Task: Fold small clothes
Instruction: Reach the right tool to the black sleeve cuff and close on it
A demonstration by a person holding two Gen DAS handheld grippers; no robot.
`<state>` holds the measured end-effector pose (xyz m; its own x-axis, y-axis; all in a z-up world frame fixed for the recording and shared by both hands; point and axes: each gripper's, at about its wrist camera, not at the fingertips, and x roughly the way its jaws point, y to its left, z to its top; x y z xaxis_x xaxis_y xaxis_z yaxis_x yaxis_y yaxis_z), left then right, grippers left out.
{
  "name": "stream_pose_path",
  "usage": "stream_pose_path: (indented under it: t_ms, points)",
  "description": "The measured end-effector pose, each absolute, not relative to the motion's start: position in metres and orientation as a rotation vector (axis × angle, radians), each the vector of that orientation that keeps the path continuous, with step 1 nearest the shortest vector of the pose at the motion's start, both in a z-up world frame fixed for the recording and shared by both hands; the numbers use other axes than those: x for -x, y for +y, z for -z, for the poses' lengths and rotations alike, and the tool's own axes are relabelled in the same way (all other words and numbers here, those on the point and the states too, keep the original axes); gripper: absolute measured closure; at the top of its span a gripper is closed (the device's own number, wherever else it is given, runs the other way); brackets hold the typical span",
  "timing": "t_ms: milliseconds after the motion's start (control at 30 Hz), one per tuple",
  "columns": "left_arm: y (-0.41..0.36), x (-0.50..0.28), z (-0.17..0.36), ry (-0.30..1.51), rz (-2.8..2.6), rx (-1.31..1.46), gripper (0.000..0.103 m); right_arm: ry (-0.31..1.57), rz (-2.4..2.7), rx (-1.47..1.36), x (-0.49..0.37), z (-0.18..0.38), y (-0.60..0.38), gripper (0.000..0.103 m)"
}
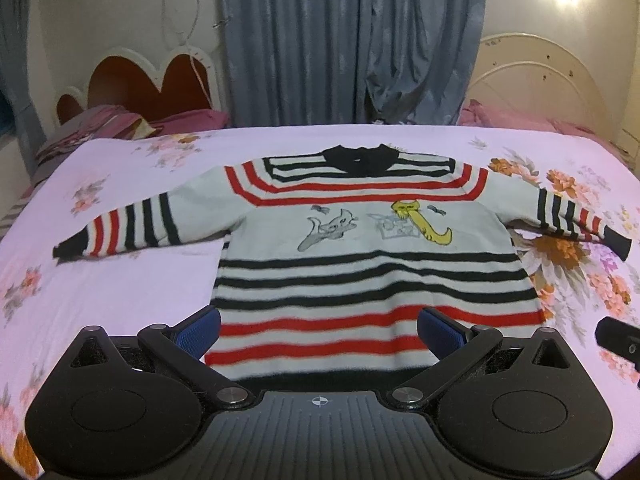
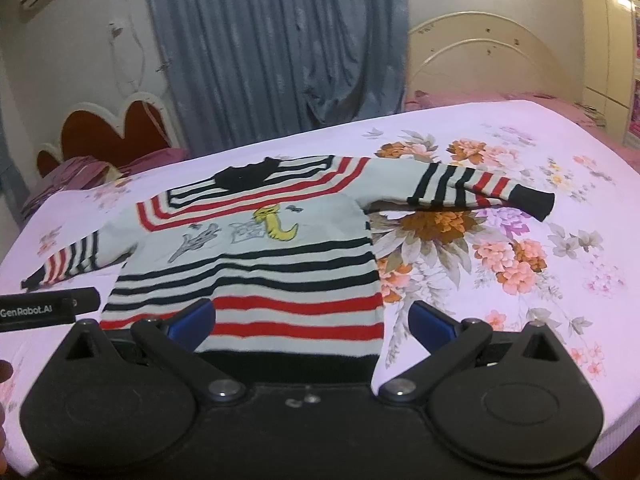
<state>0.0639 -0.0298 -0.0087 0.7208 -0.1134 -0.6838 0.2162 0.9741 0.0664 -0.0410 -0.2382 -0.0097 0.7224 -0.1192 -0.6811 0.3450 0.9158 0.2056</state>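
Observation:
A small white sweater (image 1: 360,248) with black and red stripes and cartoon figures lies flat, front up, on the bed, both sleeves spread out sideways. It also shows in the right wrist view (image 2: 256,264). My left gripper (image 1: 319,330) is open and empty, hovering over the sweater's bottom hem with its blue pads (image 1: 200,330) apart. My right gripper (image 2: 312,320) is open and empty above the hem's right corner. The right gripper's tip (image 1: 618,338) shows at the right edge of the left wrist view, and the left gripper's body (image 2: 44,308) at the left of the right wrist view.
The bed has a pink floral sheet (image 2: 500,240). Behind it hang blue curtains (image 1: 352,40), with a red heart-shaped headboard (image 1: 148,80) and pillows at left and a cream headboard (image 1: 540,80) at right. The bed's near edge (image 2: 592,436) is just below the right gripper.

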Motion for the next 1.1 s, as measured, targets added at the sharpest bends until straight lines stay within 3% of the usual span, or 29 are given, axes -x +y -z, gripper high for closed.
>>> stream_pose_path:
  t_ms: [600, 1100]
  points:
    - [-0.044, -0.196, 0.052, 0.796, 0.292, -0.129, 0.0, 0.694, 0.495, -0.412, -0.038, 0.037, -0.283, 0.002]
    - [-0.126, -0.263, 0.099, 0.84, 0.243, -0.124, 0.0, 0.757, 0.583, -0.551, -0.092, 0.105, -0.428, 0.011]
